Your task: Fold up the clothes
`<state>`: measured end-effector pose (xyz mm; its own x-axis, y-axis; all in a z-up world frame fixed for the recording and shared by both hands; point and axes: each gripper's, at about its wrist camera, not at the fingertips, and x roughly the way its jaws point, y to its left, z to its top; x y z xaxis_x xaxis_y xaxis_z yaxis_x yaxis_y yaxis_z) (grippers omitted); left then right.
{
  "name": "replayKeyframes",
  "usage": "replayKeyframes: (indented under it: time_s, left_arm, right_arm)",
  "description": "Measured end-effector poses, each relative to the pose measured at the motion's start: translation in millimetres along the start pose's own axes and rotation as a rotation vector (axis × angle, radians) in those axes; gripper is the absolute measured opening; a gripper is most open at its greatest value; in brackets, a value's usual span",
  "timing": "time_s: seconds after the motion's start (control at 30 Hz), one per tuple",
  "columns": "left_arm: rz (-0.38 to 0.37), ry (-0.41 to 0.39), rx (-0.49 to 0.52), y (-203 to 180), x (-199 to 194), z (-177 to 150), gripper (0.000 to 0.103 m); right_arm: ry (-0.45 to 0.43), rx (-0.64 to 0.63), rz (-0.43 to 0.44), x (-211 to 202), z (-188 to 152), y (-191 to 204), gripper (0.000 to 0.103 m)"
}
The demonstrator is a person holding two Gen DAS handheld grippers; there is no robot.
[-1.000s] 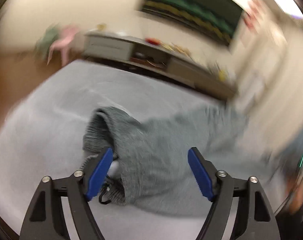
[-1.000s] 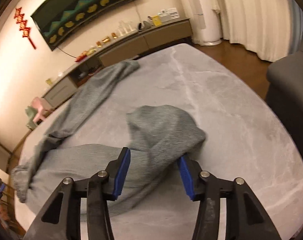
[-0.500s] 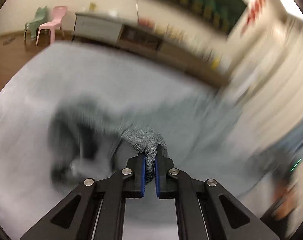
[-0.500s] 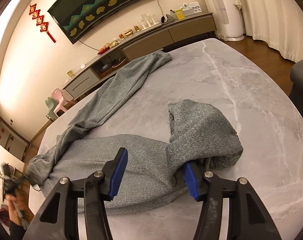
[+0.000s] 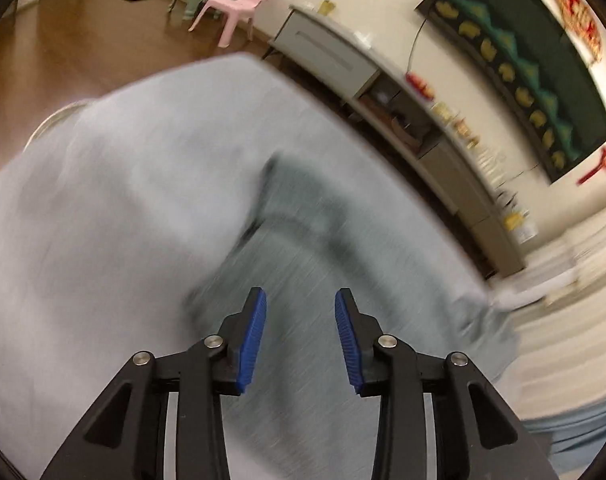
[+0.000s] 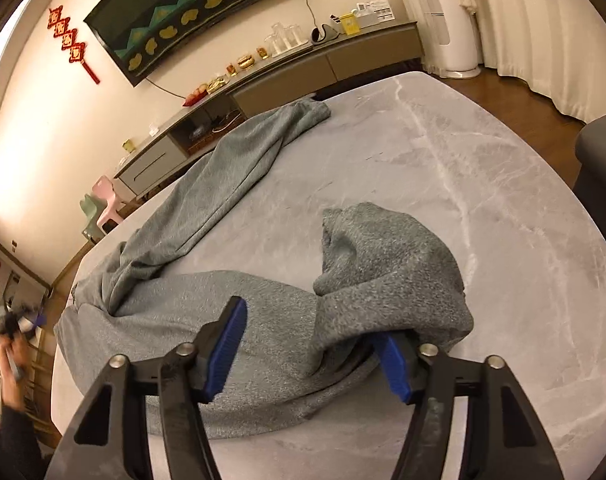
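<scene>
Grey sweatpants [image 6: 263, 320] lie on the grey marble table [image 6: 483, 200]. One leg [image 6: 239, 172] stretches to the far edge. The other leg is folded back into a bunched heap [image 6: 391, 264] near me. My right gripper [image 6: 311, 352] is open and straddles this heap; cloth drapes over its right finger [image 6: 395, 360]. In the blurred left wrist view, my left gripper [image 5: 299, 336] is open and empty just above the grey cloth [image 5: 323, 248].
A long low cabinet [image 6: 303, 76] with small items stands beyond the table's far edge. Pink and green small chairs [image 5: 231, 0] stand on the wooden floor. A dark sofa corner [image 6: 599, 168] is at the right. A white floor unit [image 6: 451, 24] stands by curtains.
My left gripper was shut on the grey cloth half a second ago; it has let go and opened, and swings fast. My right gripper stays open and sits closer on the bunched leg.
</scene>
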<state>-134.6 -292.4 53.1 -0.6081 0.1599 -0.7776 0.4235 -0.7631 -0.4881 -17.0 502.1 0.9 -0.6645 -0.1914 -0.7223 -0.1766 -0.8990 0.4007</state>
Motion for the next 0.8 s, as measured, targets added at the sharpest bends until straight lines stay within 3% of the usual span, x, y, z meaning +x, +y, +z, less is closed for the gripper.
replayKeyframes:
  time_s: [0.1,0.2,0.43,0.63,0.67,0.7,0.73,0.77,0.8]
  left_arm:
    - [0.066,0.008,0.006,22.6,3.5,-30.9,0.038]
    - [0.129,0.017,0.010,44.4,7.6,-60.4,0.047]
    - [0.125,0.027,0.044,41.4,33.2,-47.5,0.052]
    - [0.073,0.005,0.029,34.7,48.1,-39.6,0.051]
    - [0.081,-0.004,0.033,33.0,50.4,-39.5,0.045]
    - [0.100,-0.010,0.040,30.0,53.2,-39.1,0.028]
    - [0.114,-0.019,0.038,28.0,53.3,-38.2,0.026]
    - [0.108,-0.035,0.026,27.0,51.8,-35.7,0.020]
    - [0.091,-0.055,0.007,27.4,49.0,-32.0,0.018]
  right_arm:
    - [0.015,0.006,-0.010,-0.1,-2.2,-5.6,0.066]
    - [0.010,0.019,-0.032,-3.1,-2.3,-13.5,0.066]
    - [-0.017,0.143,-0.108,1.4,8.7,-49.4,0.066]
    - [-0.018,0.105,-0.156,11.3,16.2,-46.2,0.066]
    - [-0.024,0.105,-0.147,11.2,18.2,-45.5,0.061]
    - [-0.027,0.094,-0.140,12.0,20.7,-43.2,0.050]
    - [-0.022,0.056,-0.141,15.5,25.1,-36.3,0.019]
    - [-0.019,0.015,-0.141,19.0,30.2,-28.6,0.010]
    - [-0.037,-0.042,-0.145,19.0,37.3,-17.5,0.008]
